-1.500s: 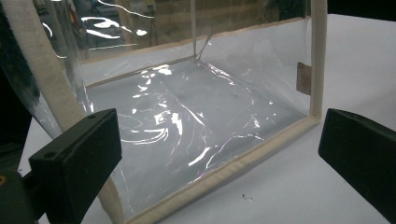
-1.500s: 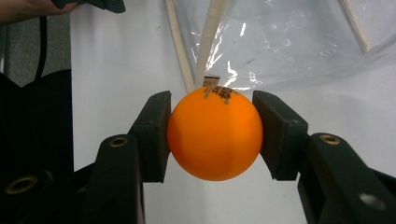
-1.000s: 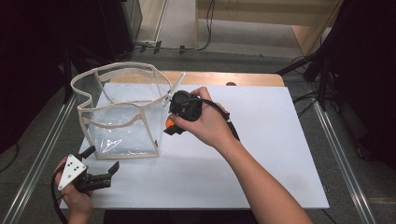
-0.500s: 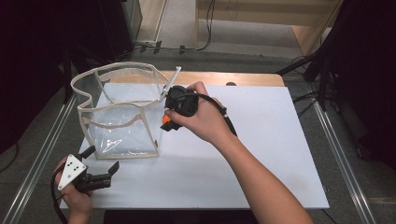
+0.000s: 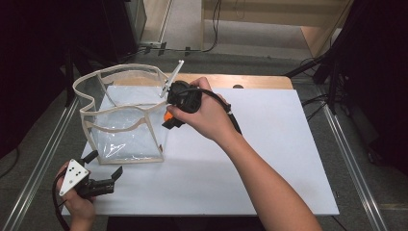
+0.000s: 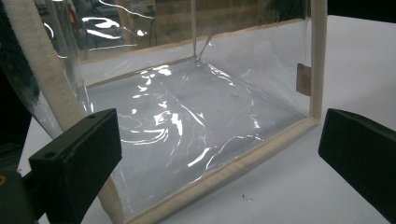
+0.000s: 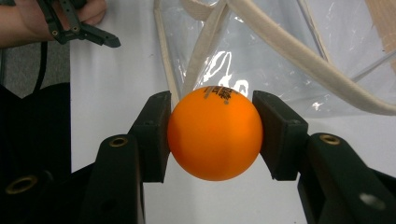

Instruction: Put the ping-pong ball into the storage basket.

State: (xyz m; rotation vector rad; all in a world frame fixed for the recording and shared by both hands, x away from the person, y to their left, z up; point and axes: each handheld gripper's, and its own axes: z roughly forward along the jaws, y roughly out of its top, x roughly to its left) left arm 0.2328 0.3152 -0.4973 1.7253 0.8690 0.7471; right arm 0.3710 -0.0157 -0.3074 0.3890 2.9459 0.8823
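High view: your right gripper hangs at the three o'clock corner of the clear plastic tote with cream fabric trim, ready to drop in.

Right gripper view: its jaws pinch the small orange ball.

Left gripper view: your left gripper gapes empty at the tote's base, steadying nothing.

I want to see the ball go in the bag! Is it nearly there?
Nearly. Picking up looks done: the right gripper is shut on the orange ball, lifted beside the clear bag near its rim. The ball is not inside yet; the bag's floor looks bare in the left gripper view. What is probably left is moving over the opening and letting go. The left gripper waits open at the bag's near corner.
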